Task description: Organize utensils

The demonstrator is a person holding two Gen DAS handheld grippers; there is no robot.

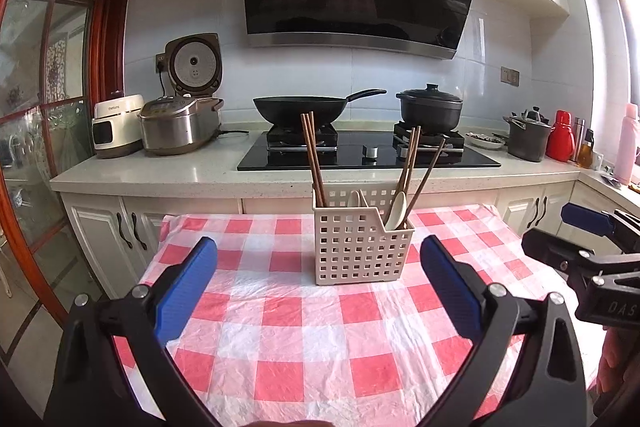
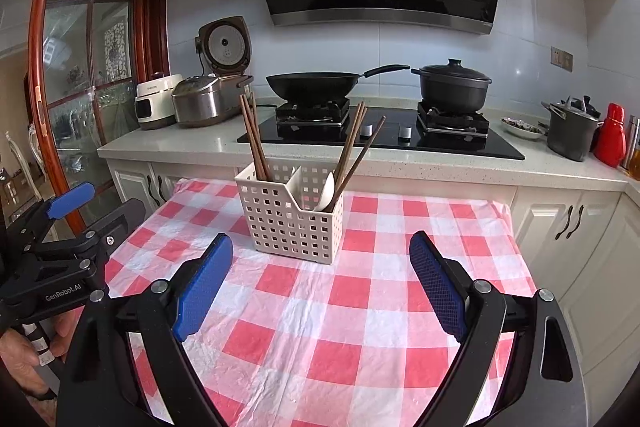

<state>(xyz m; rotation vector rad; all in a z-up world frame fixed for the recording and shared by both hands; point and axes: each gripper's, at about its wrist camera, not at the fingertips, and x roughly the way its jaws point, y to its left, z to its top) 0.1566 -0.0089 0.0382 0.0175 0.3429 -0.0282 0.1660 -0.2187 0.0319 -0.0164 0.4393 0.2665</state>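
Note:
A cream perforated utensil basket stands on the red-and-white checked tablecloth. Brown chopsticks lean in its left compartment. More chopsticks and a cream spoon stand in its right compartment; a second spoon shows behind the divider. My left gripper is open and empty, a little in front of the basket; it also shows at the left edge of the right wrist view. My right gripper is open and empty, near the basket.
Behind the table runs a kitchen counter with a rice cooker, a hob with a black wok and a black pot, and pots and bottles at the right. White cabinets stand beside the table.

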